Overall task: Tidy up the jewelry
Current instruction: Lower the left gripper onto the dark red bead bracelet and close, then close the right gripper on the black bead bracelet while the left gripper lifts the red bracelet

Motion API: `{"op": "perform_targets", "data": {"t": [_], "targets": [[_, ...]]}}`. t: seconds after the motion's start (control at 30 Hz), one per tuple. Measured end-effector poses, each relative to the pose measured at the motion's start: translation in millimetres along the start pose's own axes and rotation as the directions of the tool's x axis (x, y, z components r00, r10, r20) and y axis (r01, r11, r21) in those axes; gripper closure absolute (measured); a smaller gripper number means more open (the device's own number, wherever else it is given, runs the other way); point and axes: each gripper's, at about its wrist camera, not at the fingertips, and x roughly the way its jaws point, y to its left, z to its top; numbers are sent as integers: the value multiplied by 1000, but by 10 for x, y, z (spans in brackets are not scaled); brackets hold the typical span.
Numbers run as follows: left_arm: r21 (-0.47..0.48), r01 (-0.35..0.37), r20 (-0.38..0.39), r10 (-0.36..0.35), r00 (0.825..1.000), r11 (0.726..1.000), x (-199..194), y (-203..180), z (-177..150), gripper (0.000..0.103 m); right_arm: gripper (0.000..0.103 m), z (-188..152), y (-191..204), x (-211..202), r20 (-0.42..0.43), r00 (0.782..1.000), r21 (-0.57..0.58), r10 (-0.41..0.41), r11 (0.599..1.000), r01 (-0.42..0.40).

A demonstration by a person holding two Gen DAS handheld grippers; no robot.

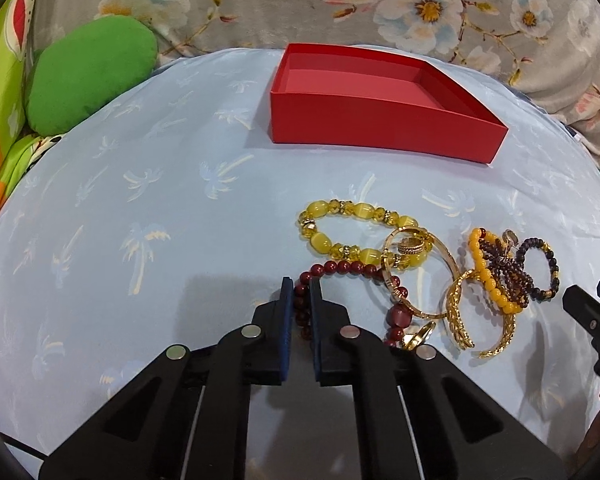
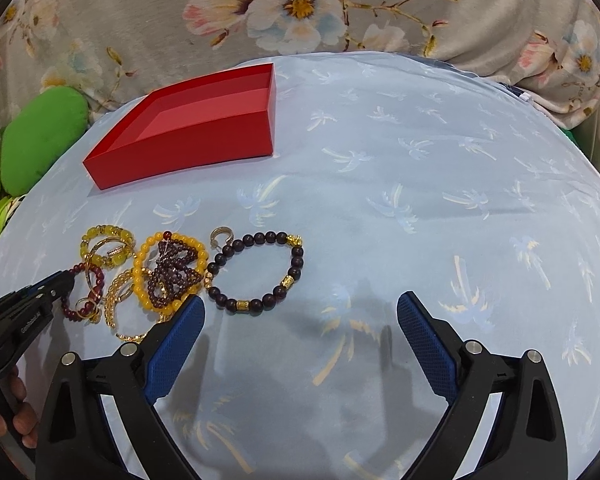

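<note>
The left tool (image 1: pixel 302 296) is clamped on the dark red bead bracelet (image 1: pixel 340 270), which lies on the pale blue palm-print cloth (image 1: pixel 140 200). The rest of the jewelry pile (image 2: pixel 140 276) is heaped just beside it, in front of the empty red box (image 1: pixel 380 92). The right tool (image 2: pixel 298 316) is held wide apart above the cloth, near the dark bead bracelet (image 2: pixel 260 270).

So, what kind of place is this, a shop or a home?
Probably a home, likely a bed or sofa: a soft surface under a light blue palm-print sheet, a floral blanket behind it, and a green cushion at the side.
</note>
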Motion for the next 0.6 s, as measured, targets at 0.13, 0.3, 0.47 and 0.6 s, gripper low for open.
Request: {"op": "perform_targets", "data": {"t": [0.13,0.3,0.47,0.6], "targets": [[-20,-5,1,5,1000,1000,-40,68,-31,95,16,47,5,20,5,1000,-3,-10,1000,10],[-35,-9,-5,9,1000,999,-56,138,-54,95,32,107,66,181,-23,999,-20,-27,999,26],[-40,-5,-6,5,1000,999,-71,158,-84,95,50,111,105,334,-50,998,-32,-44,999,42],[-37,2,-8,-2,1000,999,-87,156,-94,95,73,107,108,322,-37,998,-34,-44,998,43]]}}
